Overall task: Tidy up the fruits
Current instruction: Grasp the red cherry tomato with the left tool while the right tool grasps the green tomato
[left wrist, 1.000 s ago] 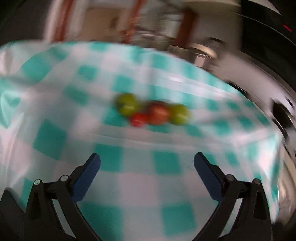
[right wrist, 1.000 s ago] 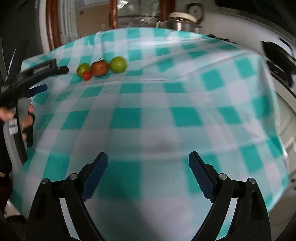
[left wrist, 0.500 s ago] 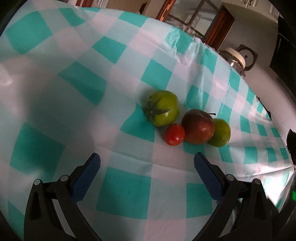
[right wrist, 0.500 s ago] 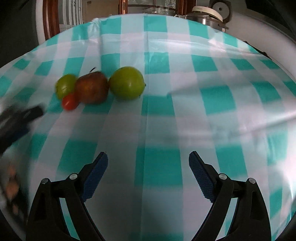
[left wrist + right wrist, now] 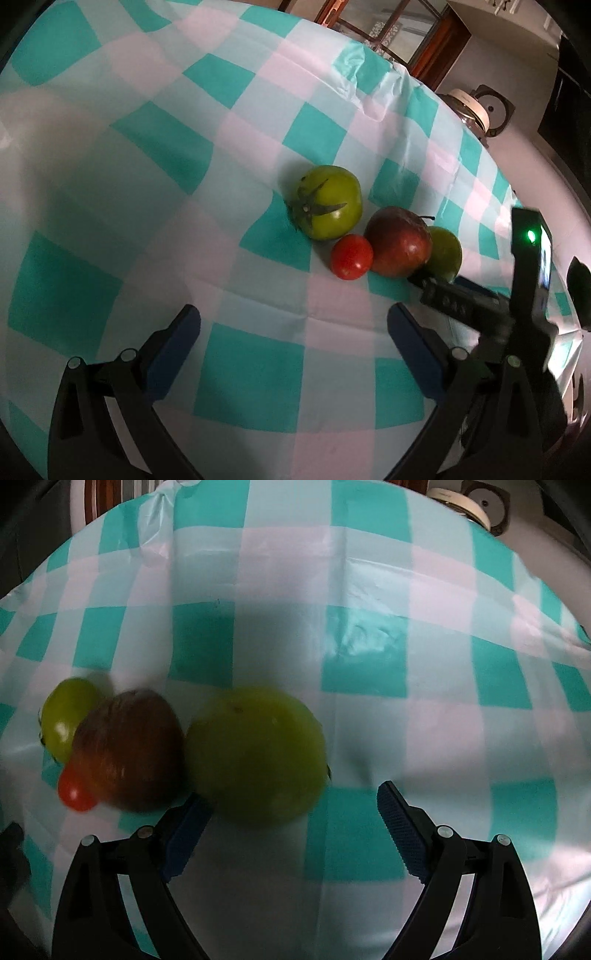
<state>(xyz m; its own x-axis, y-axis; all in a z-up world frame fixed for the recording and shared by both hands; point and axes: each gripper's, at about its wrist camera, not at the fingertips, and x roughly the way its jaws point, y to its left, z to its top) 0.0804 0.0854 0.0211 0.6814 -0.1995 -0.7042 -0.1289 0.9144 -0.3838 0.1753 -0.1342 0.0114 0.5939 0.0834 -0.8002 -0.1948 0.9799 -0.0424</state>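
Observation:
Four fruits lie in a huddle on a teal-and-white checked tablecloth: a green tomato with a stem, a small red tomato, a dark red apple and a green apple. My left gripper is open, a short way in front of the small red tomato, with nothing between its fingers. In the right wrist view the green apple looms just ahead of my open right gripper, whose left finger is beside the red apple. The right gripper's body shows at the green apple.
A rice cooker stands beyond the table's far edge, near wooden window frames. The tablecloth stretches wide to the right of the fruit. A fold wrinkles the cloth at its far corner.
My right gripper has swept in towards the fruit, and the green apple now fills its view. It has entered the left wrist view. My left gripper closed in on the fruit early, then held still.

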